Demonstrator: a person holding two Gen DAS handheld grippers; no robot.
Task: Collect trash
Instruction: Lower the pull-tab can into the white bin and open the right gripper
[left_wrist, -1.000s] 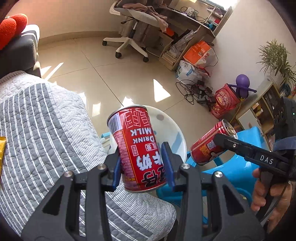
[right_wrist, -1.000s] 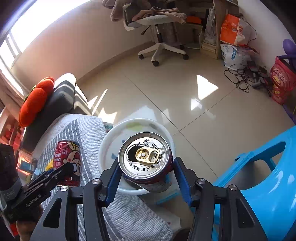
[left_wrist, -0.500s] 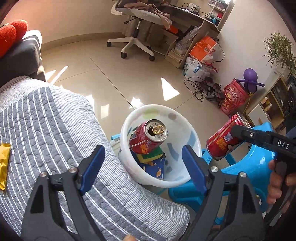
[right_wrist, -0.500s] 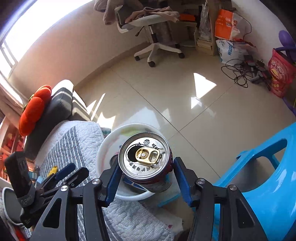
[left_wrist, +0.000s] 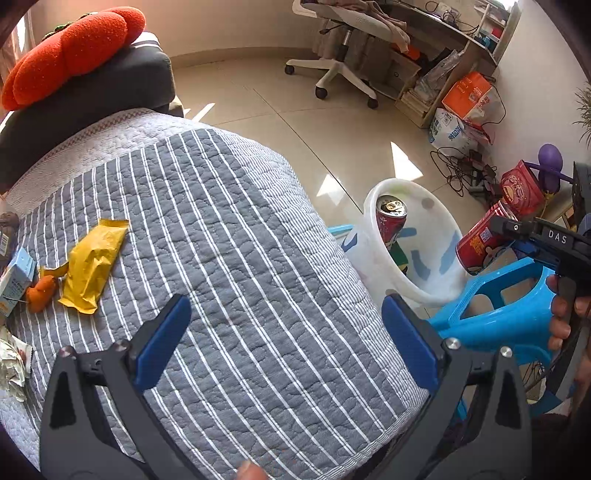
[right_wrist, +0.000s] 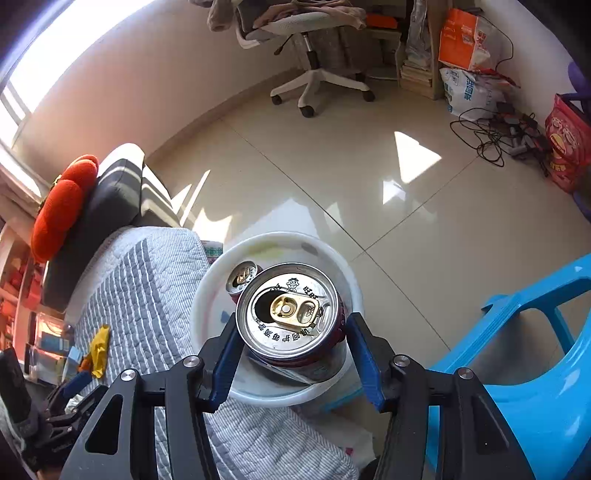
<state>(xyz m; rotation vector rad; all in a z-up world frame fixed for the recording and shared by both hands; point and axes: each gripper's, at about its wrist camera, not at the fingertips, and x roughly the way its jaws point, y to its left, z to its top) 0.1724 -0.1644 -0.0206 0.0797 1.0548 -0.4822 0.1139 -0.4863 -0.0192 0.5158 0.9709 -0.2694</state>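
At the far left of the left wrist view we see a small blue carton, an orange scrap and a yellow snack wrapper lying near one another on the grey striped quilt, with crumpled white paper just below them at the edge. Our left gripper hangs above the bare quilt, its jaws opening wide with nothing between them. Further right, beside the quilt's edge, stands the white bucket; inside it a red milk can leans with its opened top up, resting on green and blue packaging whose kind we cannot tell. To the right of the bucket is a blue plastic stool. In the right wrist view, our right gripper is clamped on a second red can, its blue pads pressing both sides, the opened silver lid facing the camera. This can is held directly over the bucket's mouth, above the can already inside.
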